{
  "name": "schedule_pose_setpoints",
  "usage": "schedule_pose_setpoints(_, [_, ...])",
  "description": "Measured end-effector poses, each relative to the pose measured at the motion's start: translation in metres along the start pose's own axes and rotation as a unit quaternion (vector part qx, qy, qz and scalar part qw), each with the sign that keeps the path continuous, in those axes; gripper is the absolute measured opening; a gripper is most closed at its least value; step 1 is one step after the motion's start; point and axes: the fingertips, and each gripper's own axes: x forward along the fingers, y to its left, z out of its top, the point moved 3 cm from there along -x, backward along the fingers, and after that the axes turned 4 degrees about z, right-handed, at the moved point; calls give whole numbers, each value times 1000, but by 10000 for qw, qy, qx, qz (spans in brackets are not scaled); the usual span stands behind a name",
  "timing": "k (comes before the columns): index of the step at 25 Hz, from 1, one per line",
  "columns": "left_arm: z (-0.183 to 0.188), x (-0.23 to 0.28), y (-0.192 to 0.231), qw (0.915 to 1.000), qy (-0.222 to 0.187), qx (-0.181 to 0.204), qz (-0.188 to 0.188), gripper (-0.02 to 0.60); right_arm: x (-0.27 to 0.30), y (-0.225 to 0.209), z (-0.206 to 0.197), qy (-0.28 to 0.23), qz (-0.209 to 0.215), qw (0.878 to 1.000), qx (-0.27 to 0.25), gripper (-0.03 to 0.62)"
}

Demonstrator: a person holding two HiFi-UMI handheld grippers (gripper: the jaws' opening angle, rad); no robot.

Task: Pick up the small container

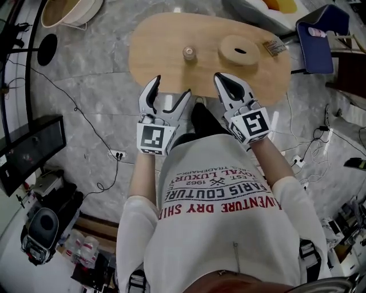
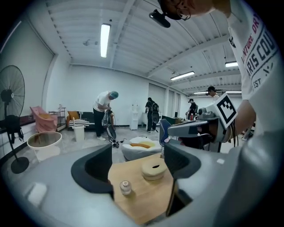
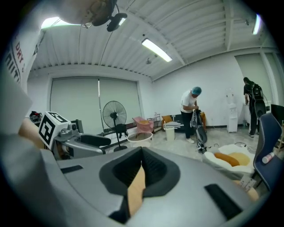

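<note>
While the small container [image 1: 189, 54] stood untouched near the middle of the wooden table [image 1: 154, 46], the left gripper [image 1: 171, 89] hovered at the table's near edge, jaws spread and empty. The right gripper [image 1: 222, 81], also at that edge, was pinched together on nothing. The approach looked to be in hand: next, the left gripper should advance over the table and straddle the container.

White hall around a low oval light-wood table [image 1: 160, 40]

The table stands on a grey marbled stone floor [image 1: 86, 91]. Beyond its far edge lies a white beanbag with an orange cushion [image 2: 140, 147]. To the table's right is a dark blue chair [image 1: 316, 35], and off its far left end a round cream-rimmed tub [image 1: 68, 11]. A long fluorescent tube [image 2: 105, 40] lights the white ribbed ceiling, and a black pedestal fan [image 3: 114, 116] stands before pale window blinds.
</note>
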Motion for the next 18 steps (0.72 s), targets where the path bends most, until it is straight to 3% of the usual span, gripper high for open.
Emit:
schedule_pose_setpoints(8, [-83, 84, 26, 9992, 395, 34, -55, 362, 52, -55, -46, 231, -243, 9994, 4, -5])
schedule_pose_setpoints(12, [-136, 123, 31, 9973, 688, 231, -136, 434, 68, -69, -75, 304, -344, 9988, 167, -3])
schedule_pose_setpoints(18, [-215, 174, 33, 9947, 963, 100, -360, 443, 91, -92, -130, 329, -563, 9972, 368, -3])
